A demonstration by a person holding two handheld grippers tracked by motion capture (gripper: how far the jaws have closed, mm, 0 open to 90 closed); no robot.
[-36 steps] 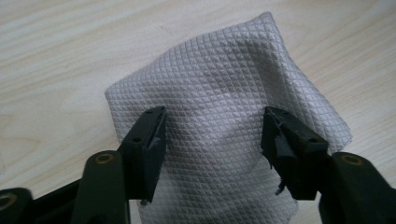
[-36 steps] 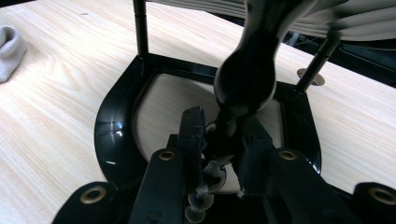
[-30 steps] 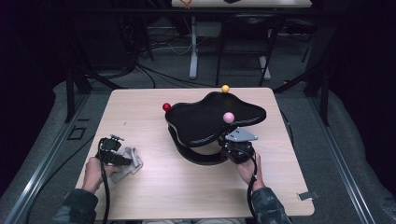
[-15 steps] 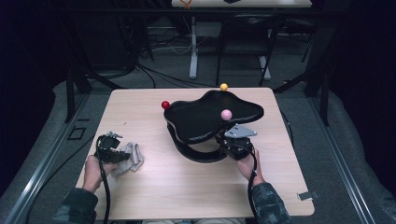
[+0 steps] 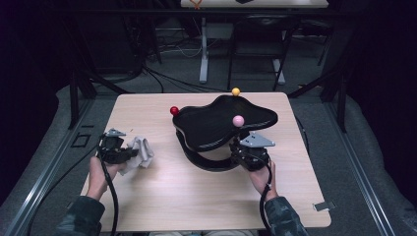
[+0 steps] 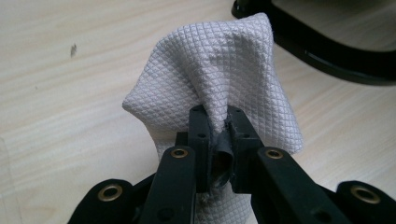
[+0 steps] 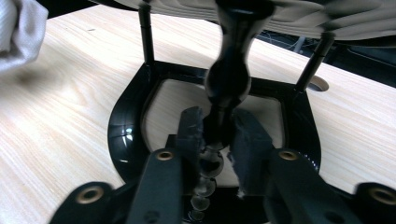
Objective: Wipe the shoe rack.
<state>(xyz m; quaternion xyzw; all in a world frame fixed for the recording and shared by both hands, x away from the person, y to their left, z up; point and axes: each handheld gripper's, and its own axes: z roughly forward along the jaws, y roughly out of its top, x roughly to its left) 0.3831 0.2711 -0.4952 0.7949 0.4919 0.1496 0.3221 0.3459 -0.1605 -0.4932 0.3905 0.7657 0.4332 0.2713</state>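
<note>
Wooden table [image 5: 196, 206] filling frame centre. Black stand [image 5: 221, 125] sitting centre right, three coloured balls on rim. Right gripper [image 5: 248, 152] clenching stand's post [image 7: 224, 93], steadying it. Left gripper [image 5: 118, 150], centre left, jaws having just been closing, now pinching grey cloth [image 6: 219, 79] and lifting it off table, likely for wiping stand.

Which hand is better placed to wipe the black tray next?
Left: its tongs grip the cloth beside the black tray, while the right tongs clamp the stand's post.

The left claw [image 6: 219, 122] has pinched shut on the grey cloth [image 6: 219, 77]. It now lifts that cloth clear of the bench [image 5: 196, 196]
</note>
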